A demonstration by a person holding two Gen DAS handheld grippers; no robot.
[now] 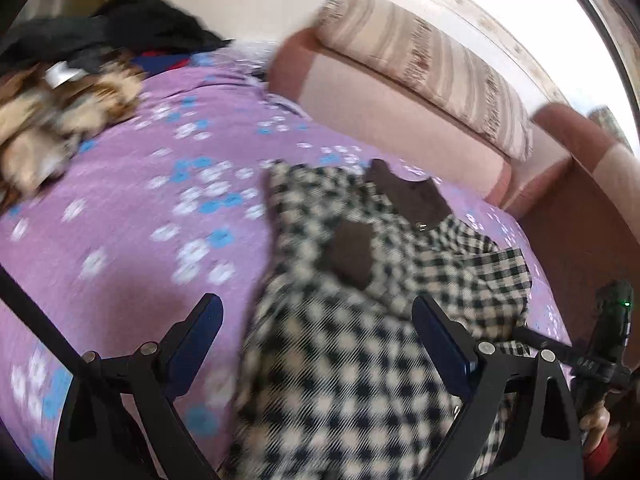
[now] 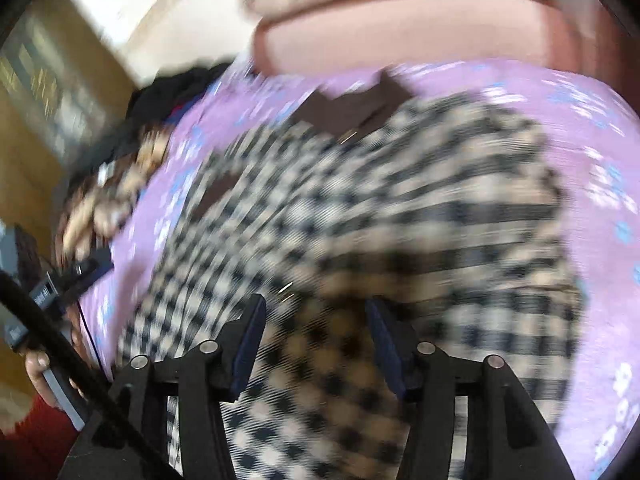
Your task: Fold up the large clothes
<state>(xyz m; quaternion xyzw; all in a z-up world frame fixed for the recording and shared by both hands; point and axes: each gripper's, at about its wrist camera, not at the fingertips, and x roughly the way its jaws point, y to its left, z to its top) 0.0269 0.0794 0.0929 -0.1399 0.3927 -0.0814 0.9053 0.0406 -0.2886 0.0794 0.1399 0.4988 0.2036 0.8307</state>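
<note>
A black-and-cream checked jacket (image 1: 360, 320) with a brown collar (image 1: 412, 196) and a brown pocket flap (image 1: 352, 252) lies spread on the purple flowered bedsheet (image 1: 140, 208). My left gripper (image 1: 316, 320) is open just above its lower part, with the jacket's left edge between the fingers. The jacket also fills the blurred right wrist view (image 2: 380, 208). My right gripper (image 2: 316, 312) is open low over the checked cloth, fingers on either side of a fold. The right gripper also shows at the left view's right edge (image 1: 608, 320).
A heap of dark and brown patterned clothes (image 1: 68, 92) lies at the bed's far left. A pink padded headboard (image 1: 400, 112) and striped pillow (image 1: 432, 64) bound the far side. A wooden cabinet (image 2: 44, 112) stands at the left in the right wrist view.
</note>
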